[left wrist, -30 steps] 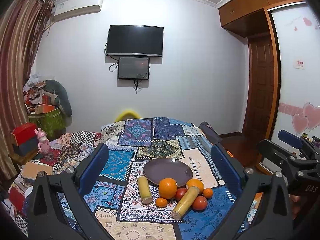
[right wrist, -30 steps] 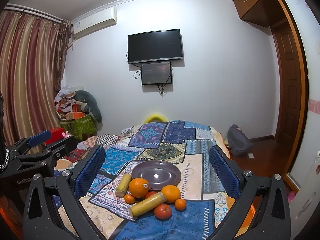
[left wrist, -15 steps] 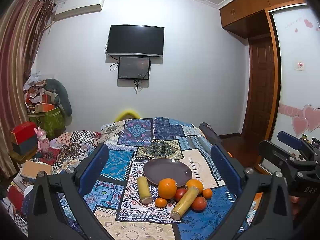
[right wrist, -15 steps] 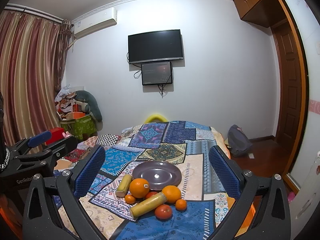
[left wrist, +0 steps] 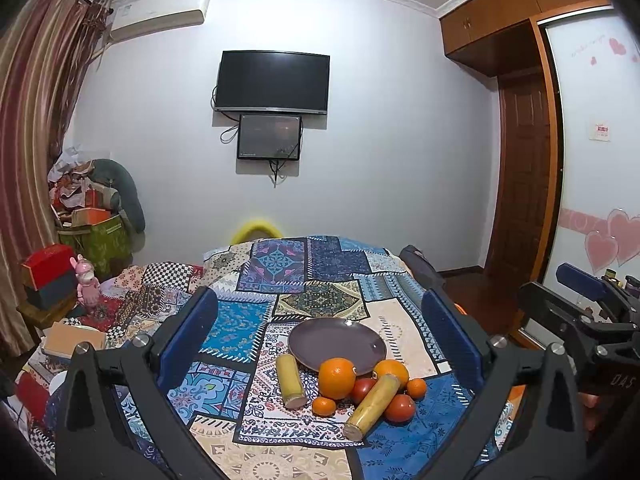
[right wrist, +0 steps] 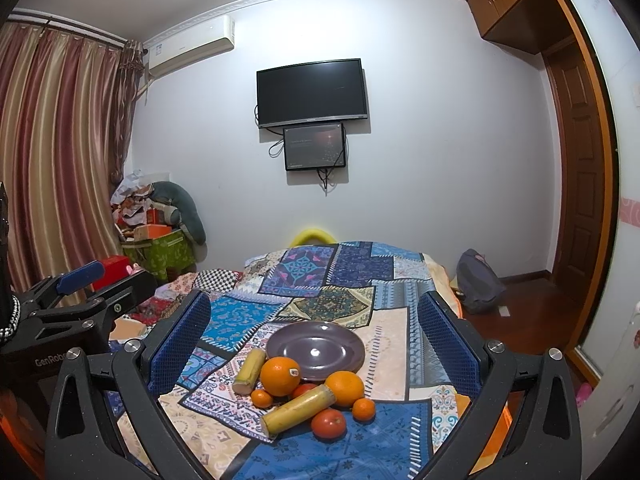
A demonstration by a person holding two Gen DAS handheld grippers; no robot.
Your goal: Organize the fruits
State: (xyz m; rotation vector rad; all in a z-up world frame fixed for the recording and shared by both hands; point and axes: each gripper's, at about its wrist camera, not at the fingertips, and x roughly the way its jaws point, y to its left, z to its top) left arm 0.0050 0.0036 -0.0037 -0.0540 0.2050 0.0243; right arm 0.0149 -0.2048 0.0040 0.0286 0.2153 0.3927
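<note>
An empty purple plate [left wrist: 337,339] [right wrist: 316,347] lies on a patchwork cloth. In front of it is a pile of fruit: two large oranges [left wrist: 337,372] [right wrist: 280,376], small tangerines [left wrist: 323,406], red tomatoes [left wrist: 400,407] [right wrist: 329,423] and two yellow sugarcane pieces [left wrist: 292,380] [right wrist: 298,406]. My left gripper [left wrist: 320,344] is open and empty, held above and short of the fruit. My right gripper [right wrist: 316,344] is likewise open and empty. Each gripper shows at the edge of the other's view.
The cloth covers a table [left wrist: 320,272] [right wrist: 360,264] that runs toward a white wall. Boxes and clutter [left wrist: 80,240] stand at the left. A dark bag [right wrist: 478,284] lies on the wooden floor at the right, near a wardrobe door [left wrist: 524,184].
Both views have shifted only very slightly. The fruit and plate have not moved and both grippers stay open.
</note>
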